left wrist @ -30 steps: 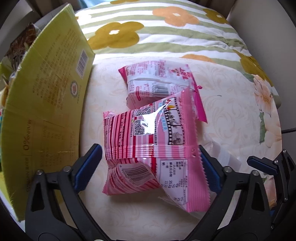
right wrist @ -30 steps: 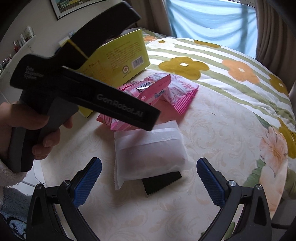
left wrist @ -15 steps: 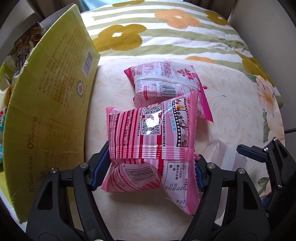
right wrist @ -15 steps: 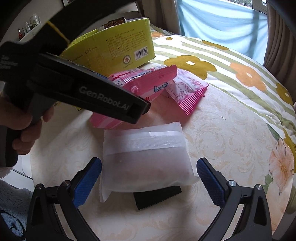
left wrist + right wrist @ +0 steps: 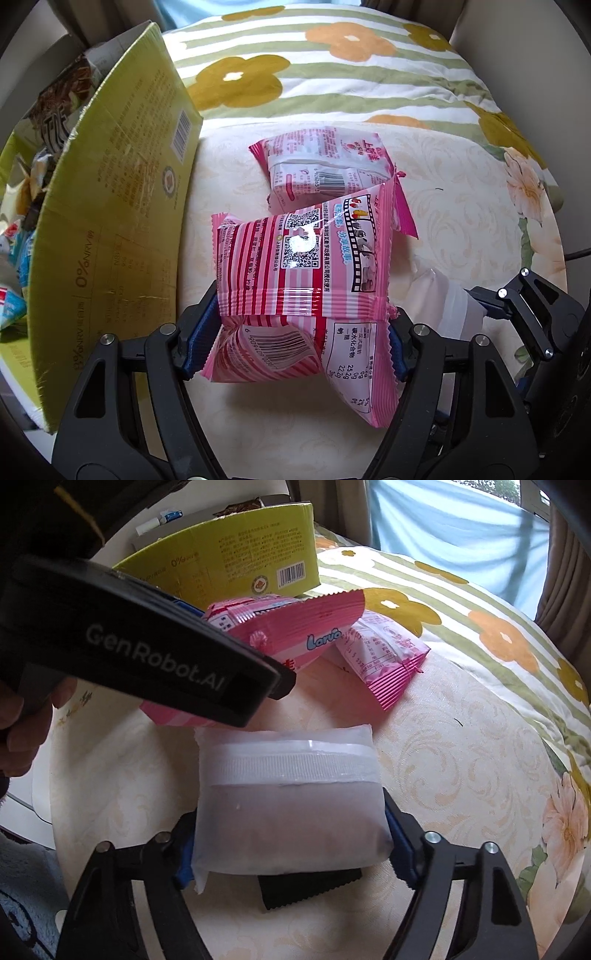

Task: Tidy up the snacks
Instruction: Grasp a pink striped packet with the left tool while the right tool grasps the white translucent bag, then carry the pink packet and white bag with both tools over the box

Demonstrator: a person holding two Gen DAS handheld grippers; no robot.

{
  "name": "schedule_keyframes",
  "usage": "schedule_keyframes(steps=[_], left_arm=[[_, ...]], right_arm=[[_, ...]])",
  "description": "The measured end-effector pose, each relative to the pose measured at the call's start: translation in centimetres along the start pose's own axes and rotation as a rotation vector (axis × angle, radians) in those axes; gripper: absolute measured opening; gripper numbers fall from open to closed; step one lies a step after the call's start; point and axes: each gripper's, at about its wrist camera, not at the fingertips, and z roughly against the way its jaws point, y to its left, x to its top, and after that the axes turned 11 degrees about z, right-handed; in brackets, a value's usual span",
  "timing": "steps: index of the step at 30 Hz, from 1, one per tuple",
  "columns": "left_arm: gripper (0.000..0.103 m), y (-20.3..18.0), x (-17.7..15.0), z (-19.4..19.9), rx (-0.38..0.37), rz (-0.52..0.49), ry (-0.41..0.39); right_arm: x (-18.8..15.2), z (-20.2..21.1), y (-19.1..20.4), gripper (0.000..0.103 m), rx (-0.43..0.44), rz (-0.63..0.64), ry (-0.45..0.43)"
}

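My left gripper (image 5: 299,339) is shut on a pink striped snack packet (image 5: 301,273), which shows lifted off the table in the right wrist view (image 5: 295,631). A second pink-and-white packet (image 5: 328,162) lies flat just beyond it, also seen in the right wrist view (image 5: 384,657). My right gripper (image 5: 291,845) is shut on a frosted white packet (image 5: 291,801) with dark contents. A small black packet (image 5: 310,886) lies under it. The yellow-green cardboard box (image 5: 110,221) stands at the left.
The box holds several other snack bags (image 5: 55,107). The cream patterned tabletop (image 5: 461,206) meets a flowered striped cloth (image 5: 332,74) at the back. The left gripper's body (image 5: 147,657) crosses the upper left of the right wrist view.
Both grippers have closed from wide open onto their packets. The left one now grips and has raised the pink striped packet; the right one moved forward and clamps the frosted packet.
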Motion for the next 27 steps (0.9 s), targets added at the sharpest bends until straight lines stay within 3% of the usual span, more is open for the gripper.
schedule_keyframes(steps=[7,14,20,27], left_arm=[[0.071,-0.2,0.1,3.2,-0.016,-0.018,-0.050],[0.071,1.1,1.2,9.5,-0.029,0.006,-0.170],[0.071,4.4,2.6,15.1,-0.046,0.039,-0.276],[0.071,10.5,4.1,18.6,-0.060,0.080,-0.348]], right_arm=[[0.4,2.1,0.1,0.070,-0.031,-0.039,-0.016],[2.4,6.4,0.1,0.070,-0.075,-0.049,-0.068],[5.9,10.2,0.9,0.070,-0.131,-0.023,-0.122],[11.8,12.1,2.7,0.070,-0.175,-0.011,-0.177]])
